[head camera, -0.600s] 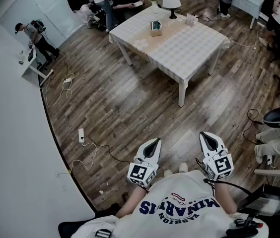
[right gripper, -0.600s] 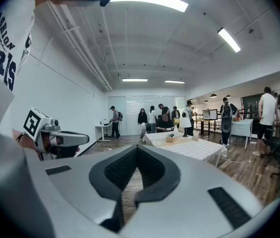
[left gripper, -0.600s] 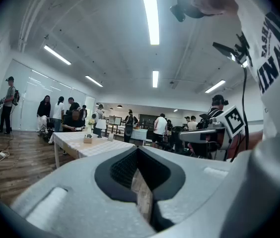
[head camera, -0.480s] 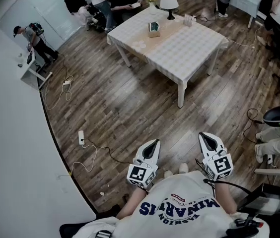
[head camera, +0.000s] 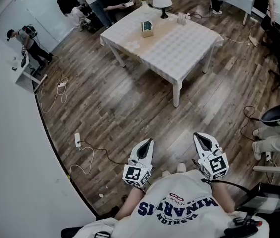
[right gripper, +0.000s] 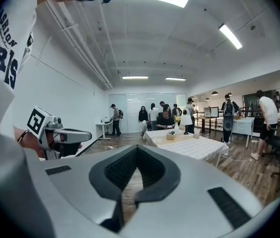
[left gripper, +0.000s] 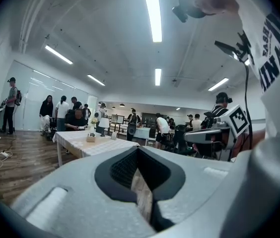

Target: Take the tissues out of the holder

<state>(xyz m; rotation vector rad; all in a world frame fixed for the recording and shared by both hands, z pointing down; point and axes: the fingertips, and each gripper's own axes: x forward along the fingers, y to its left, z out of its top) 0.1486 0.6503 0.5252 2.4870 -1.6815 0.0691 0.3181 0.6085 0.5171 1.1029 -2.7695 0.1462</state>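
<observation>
The left tool (head camera: 148, 145) and the right tool (head camera: 200, 138) are both closed with nothing between the jaws, held close to the body over the wooden floor (head camera: 110, 108). The tissue holder (head camera: 147, 29) stands well apart from them, on the far part of the tabletop (head camera: 179, 46), near the lamp (head camera: 162, 0). It is too small here to make out the tissues themselves. I judge they are very light, soft and thin, easy to tear, so the tool should pinch the loose tuft at the opening and pull gently, while the other tool steadies the light holder. The holder seems upright, its opening probably pointing up; its long axis I cannot tell from this far
</observation>
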